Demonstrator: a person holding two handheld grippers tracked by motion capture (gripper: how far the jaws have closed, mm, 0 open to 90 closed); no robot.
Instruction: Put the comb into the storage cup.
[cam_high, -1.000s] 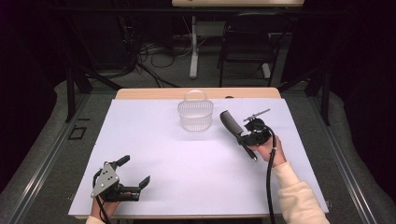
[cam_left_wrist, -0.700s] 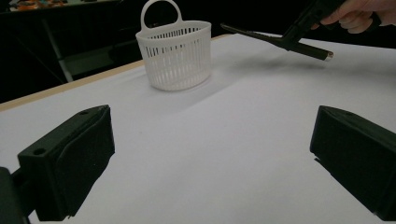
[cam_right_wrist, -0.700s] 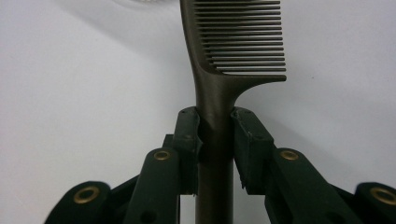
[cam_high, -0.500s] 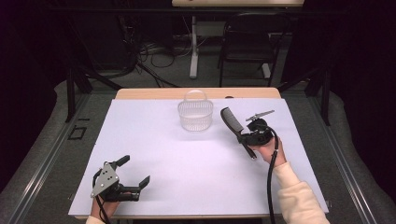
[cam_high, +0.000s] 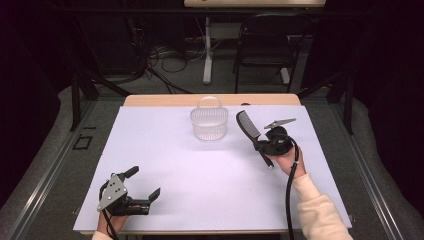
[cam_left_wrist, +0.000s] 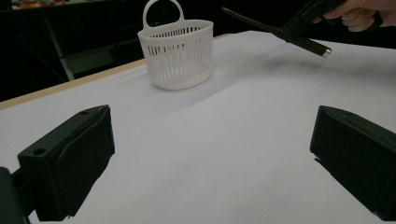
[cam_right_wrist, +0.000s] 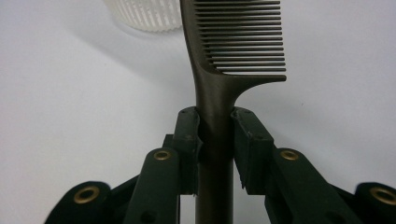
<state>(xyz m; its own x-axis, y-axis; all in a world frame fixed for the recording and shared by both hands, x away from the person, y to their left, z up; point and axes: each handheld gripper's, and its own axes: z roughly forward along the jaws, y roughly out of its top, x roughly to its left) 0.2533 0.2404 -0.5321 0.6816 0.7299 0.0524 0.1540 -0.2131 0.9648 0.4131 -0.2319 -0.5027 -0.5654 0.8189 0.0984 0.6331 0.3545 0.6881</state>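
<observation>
right gripper (cam_high: 262, 142): my jaws clamped on the comb (cam_right_wrist: 219, 93) at its handle neck, teeth end aimed toward the white basket (cam_high: 209, 124), held above the desk (cam_high: 200, 170) just beside it for a clean drop-in | left gripper (cam_high: 142, 186): jaws apart, empty, parked near the desk's front edge out of the way

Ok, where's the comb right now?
In the high view the comb is clamped in the right gripper, held above the table's right side, just right of the white basket.
</observation>
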